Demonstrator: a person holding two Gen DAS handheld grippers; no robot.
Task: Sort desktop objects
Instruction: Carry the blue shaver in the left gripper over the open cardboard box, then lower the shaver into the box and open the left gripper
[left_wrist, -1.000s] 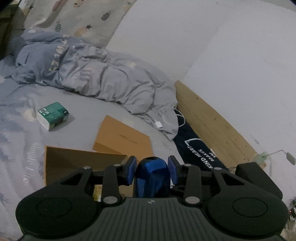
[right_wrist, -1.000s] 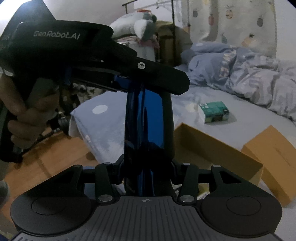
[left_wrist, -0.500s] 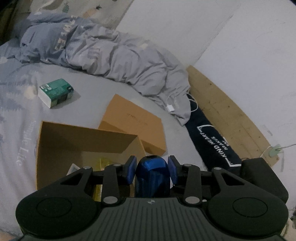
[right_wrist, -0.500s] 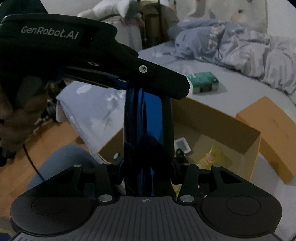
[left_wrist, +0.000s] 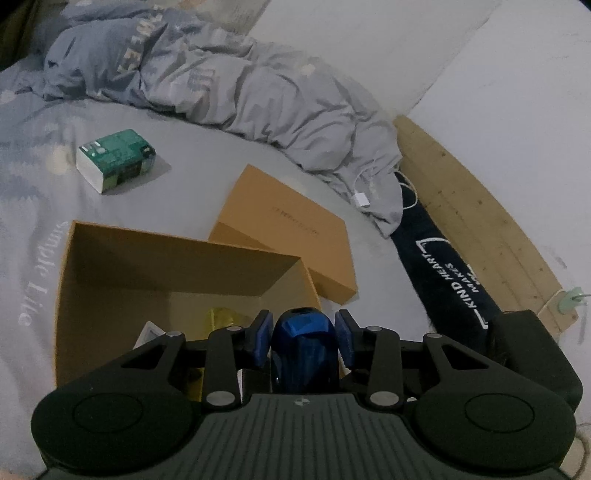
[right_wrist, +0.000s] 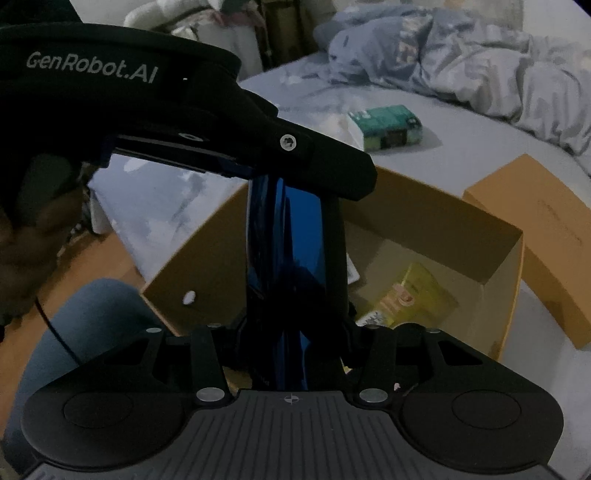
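On my left, the left gripper (left_wrist: 303, 341) has its blue pads pressed in on the faceted top end of a dark blue object (left_wrist: 304, 350), so that claw is nearly closed around it. Below and ahead of it sits the open cardboard box (left_wrist: 177, 254) on the bed, with a yellow packet (right_wrist: 410, 295) and a small white item (left_wrist: 149, 332) already lying on its floor. The blue object's long axis runs from one claw toward the other: in my right view it stands as a tall glossy column (right_wrist: 291, 280) rising from the right gripper (right_wrist: 291, 354) up to the underside of the left one. My right claw's fingers are pulled in tight against its lower end, so I hold it at both ends. The box mouth lies directly beneath and just beyond the object, closer to the right gripper's end. To the right of the box rests its lid (left_wrist: 291, 229), closed side up, and further back a green-and-white pack (left_wrist: 114, 158) lies on the sheet, well apart from both claws.
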